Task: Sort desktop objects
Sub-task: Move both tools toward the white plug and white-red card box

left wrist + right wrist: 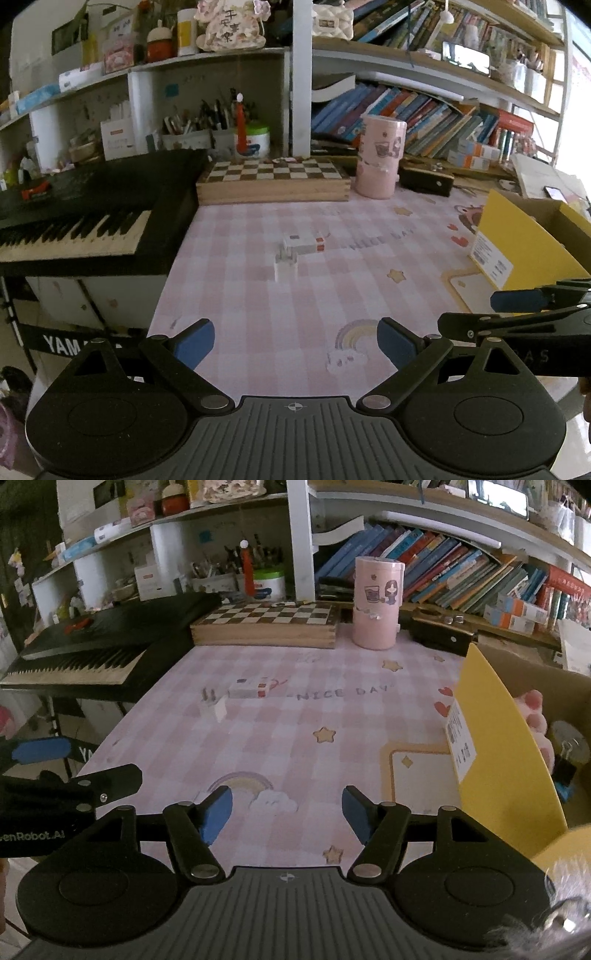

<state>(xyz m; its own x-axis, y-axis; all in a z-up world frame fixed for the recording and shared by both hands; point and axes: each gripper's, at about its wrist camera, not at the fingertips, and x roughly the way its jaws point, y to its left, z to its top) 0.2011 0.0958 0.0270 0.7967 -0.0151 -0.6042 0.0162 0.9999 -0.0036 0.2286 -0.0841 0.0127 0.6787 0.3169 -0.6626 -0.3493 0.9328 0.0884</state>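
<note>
A white plug adapter [285, 264] stands on the pink checked desk mat [332, 295], with a small white box with a red end [303, 244] just behind it. Both also show in the right wrist view, the adapter [215, 706] and the box [248, 689] at mid-left. My left gripper [295, 347] is open and empty, low over the near part of the mat. My right gripper [286, 814] is open and empty beside it, near a yellow-flapped cardboard box [506, 746] holding a pink plush [537, 720], a binder clip [563, 771] and other items.
A black keyboard [74, 221] lies along the left. A wooden chessboard box [273, 181] and a pink cylinder container [380, 155] stand at the back, under shelves of books and pen holders. The cardboard box [524, 240] stands on the right.
</note>
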